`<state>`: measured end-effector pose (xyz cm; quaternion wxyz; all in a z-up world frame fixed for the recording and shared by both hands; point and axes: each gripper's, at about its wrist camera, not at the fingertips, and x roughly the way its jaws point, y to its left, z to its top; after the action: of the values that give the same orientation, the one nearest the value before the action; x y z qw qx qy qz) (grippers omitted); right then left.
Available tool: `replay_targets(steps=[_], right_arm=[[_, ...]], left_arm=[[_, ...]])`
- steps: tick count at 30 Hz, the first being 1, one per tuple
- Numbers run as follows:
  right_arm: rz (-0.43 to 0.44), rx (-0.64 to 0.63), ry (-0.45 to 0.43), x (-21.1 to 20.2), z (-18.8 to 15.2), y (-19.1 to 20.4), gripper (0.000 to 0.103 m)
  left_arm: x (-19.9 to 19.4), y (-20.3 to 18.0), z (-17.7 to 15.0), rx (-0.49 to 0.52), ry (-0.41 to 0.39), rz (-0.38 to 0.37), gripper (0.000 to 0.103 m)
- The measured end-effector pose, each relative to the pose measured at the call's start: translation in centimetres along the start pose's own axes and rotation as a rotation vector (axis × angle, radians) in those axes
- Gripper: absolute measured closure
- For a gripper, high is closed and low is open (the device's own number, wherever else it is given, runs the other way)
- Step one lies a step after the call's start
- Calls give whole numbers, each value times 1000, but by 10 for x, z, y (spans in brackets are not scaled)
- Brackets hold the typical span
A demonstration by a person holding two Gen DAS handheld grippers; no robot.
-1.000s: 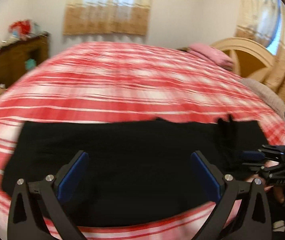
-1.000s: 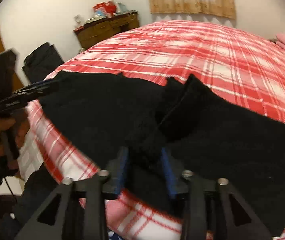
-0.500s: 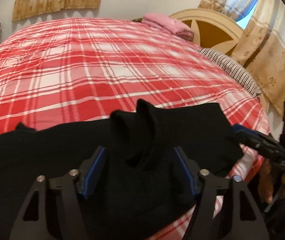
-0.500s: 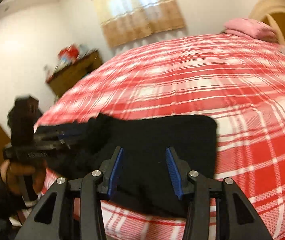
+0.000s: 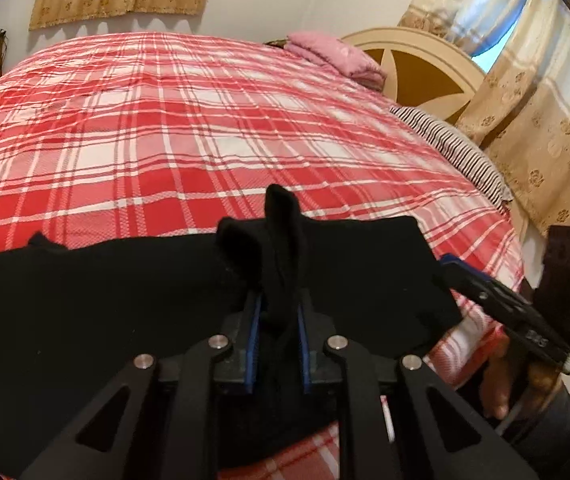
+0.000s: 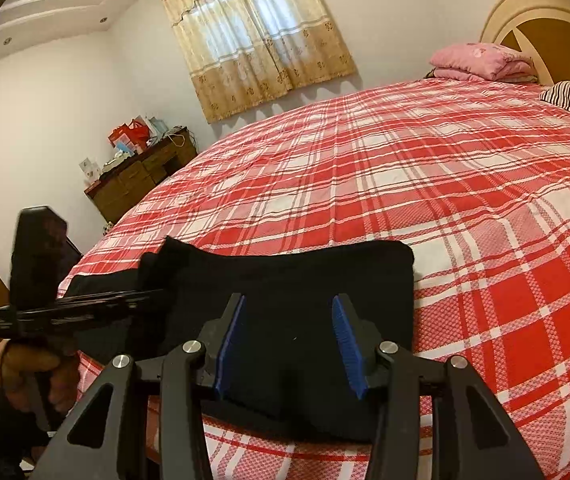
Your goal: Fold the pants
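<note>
Black pants (image 5: 105, 300) lie across the near edge of a red plaid bed (image 5: 165, 120). My left gripper (image 5: 279, 312) is shut on a bunched fold of the pants, which sticks up between its blue pads. In the right wrist view the pants (image 6: 305, 276) lie flat with a squared right edge. My right gripper (image 6: 289, 320) is open, its blue pads just above the cloth, holding nothing. The left gripper also shows in the right wrist view (image 6: 85, 304), and the right gripper shows in the left wrist view (image 5: 445, 266).
A pink folded blanket (image 6: 481, 62) and a striped pillow (image 5: 453, 148) lie by the round headboard (image 5: 417, 64). A wooden dresser (image 6: 141, 184) with clutter stands by the far wall. Curtains (image 6: 257, 32) cover the window.
My left gripper has closed from wide open onto a fold of the pants. My right gripper has let go of the cloth, opened, and now sits over the right end.
</note>
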<state>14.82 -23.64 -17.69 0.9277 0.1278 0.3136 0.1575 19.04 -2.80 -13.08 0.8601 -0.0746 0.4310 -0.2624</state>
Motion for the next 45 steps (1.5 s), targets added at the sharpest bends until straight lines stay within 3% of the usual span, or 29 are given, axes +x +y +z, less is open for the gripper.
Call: replay_targets(steps=[7,13,17,19,20,23,24,27,33,35,42,45], right_arm=[[-103,4,162,29,-10,-7,54],[-66,33,130,21,-1,-11,54],[-74,-16,87,32,20,-11,47],[-109,1,158,52,22,-21,46],[-109,29,169,55,20,-27,46],[-113,7,146,43,18,-24,46],[-138,-9,140,36,18,-21,46],[-173,-32,119,15,14,-13,46],[-285,-169,233,23,-18,3,45],[-317,-199,225,26,-26,6,39],[-309,-176,225,23,-27,1,38],[-308,-173,226,23,-27,2,38]], left_arm=[[23,20,-16,-78,75,33,83],[22,15,-18,-55,56,47,80],[22,14,-18,-31,36,56,80],[19,13,-20,-11,19,67,78],[17,11,-20,7,7,80,73],[10,7,-23,35,-23,155,38],[6,7,-24,41,-44,157,34],[0,8,-26,52,-73,164,32],[10,20,-33,24,-42,207,28],[10,20,-35,27,-43,207,27],[-2,21,-34,30,-43,209,27],[-25,30,-31,70,-74,258,27]])
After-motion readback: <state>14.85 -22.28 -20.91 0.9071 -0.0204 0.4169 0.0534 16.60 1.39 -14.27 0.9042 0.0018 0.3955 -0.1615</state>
